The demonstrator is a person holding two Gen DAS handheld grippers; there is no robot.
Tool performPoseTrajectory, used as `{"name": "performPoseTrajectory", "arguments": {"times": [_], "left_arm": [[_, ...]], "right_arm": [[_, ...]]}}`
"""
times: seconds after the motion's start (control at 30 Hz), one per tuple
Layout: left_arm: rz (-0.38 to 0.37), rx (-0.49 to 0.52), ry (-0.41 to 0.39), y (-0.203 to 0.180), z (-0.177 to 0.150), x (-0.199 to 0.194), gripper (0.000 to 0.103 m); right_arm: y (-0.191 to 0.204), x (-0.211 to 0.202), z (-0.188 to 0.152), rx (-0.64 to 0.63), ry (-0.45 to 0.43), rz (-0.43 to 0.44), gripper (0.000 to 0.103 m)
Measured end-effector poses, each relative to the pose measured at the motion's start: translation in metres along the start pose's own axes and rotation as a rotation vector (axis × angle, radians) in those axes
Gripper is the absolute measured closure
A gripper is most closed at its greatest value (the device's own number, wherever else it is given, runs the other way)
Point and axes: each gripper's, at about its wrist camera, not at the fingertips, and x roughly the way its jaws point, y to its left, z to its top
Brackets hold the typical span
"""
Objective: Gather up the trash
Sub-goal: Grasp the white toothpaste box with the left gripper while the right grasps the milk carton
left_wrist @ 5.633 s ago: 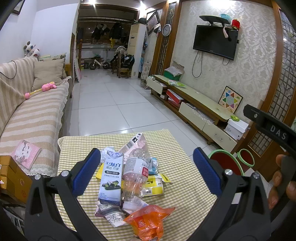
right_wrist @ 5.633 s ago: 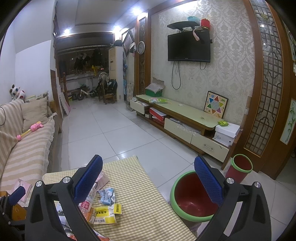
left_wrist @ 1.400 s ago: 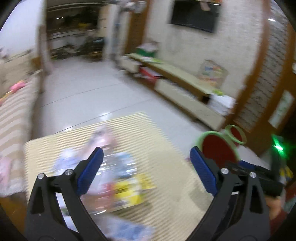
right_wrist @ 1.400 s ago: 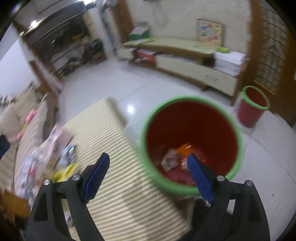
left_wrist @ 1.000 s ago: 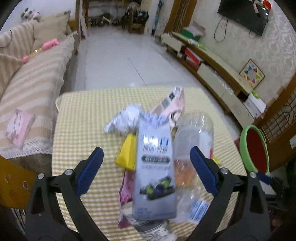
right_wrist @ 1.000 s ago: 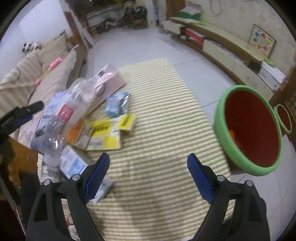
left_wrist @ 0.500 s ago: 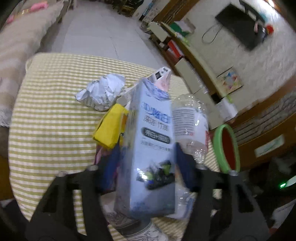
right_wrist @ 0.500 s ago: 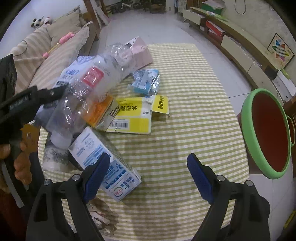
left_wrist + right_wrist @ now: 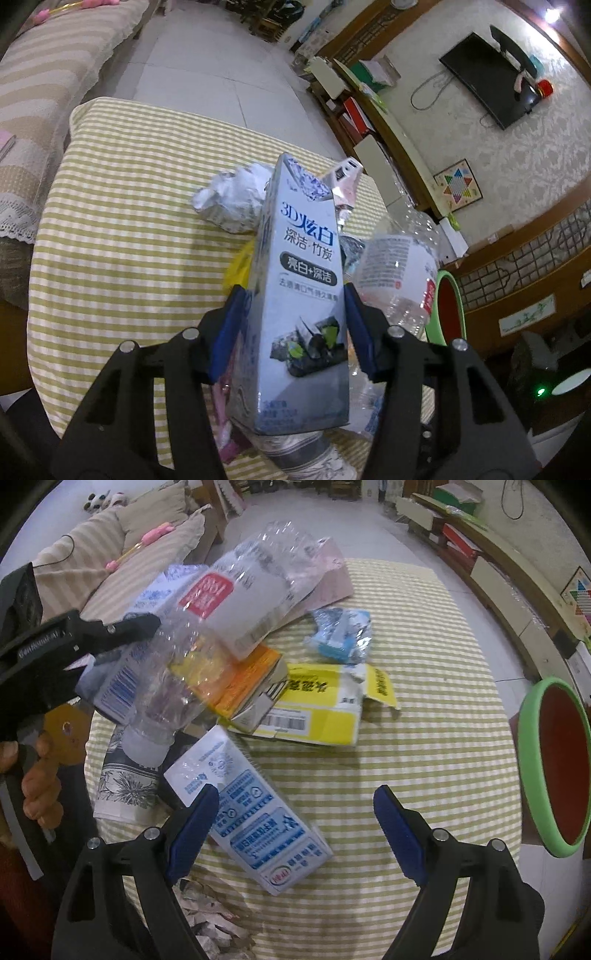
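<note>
On the checked yellow table (image 9: 424, 746), a heap of trash lies spread toward its left side; the left tool (image 9: 291, 328) is clamped on a tall grey-blue toothpaste box (image 9: 301, 295), its blue pads pressed against both long sides, the box standing upright between them above the heap; a clear crushed plastic bottle (image 9: 397, 273) leans just beside the box on its right, and a crumpled white wrapper (image 9: 232, 203) lies behind it on the cloth; the right tool (image 9: 291, 830) hangs with its jaws wide apart and nothing between them, over a white-and-blue carton (image 9: 247, 812) lying flat near the table's front edge; farther back sit a flattened yellow box (image 9: 317, 701), an orange box (image 9: 243, 686) and a small blue packet (image 9: 340, 635); the red bin with a green rim (image 9: 554, 760) stands off the table's right edge.
</note>
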Motion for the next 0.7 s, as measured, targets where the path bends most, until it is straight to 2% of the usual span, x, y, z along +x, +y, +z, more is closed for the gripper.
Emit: {"name": "performPoseTrajectory", "arguments": {"times": [0.13, 0.2, 0.3, 0.37, 0.43, 0.7], "left_arm": [[0.013, -0.015, -0.004, 0.008, 0.002, -0.003, 0.051], [0.017, -0.02, -0.002, 0.01, 0.003, -0.004, 0.051], [0.016, -0.022, -0.002, 0.011, 0.004, -0.006, 0.051], [0.018, -0.016, -0.002, 0.01, 0.005, -0.005, 0.051], [0.02, -0.015, -0.002, 0.01, 0.005, -0.007, 0.051], [0.047, -0.031, -0.002, 0.019, 0.0, -0.014, 0.051]], "right_arm": [[0.004, 0.008, 0.003, -0.002, 0.007, 0.023, 0.023], [0.003, 0.01, 0.005, 0.012, 0.012, 0.047, 0.027], [0.005, 0.008, 0.005, 0.016, 0.014, 0.096, 0.044], [0.009, 0.007, 0.006, 0.001, 0.017, 0.117, 0.062], [0.014, 0.007, 0.009, -0.015, 0.018, 0.123, 0.07], [0.018, 0.007, 0.01, 0.008, -0.013, 0.128, 0.065]]}}
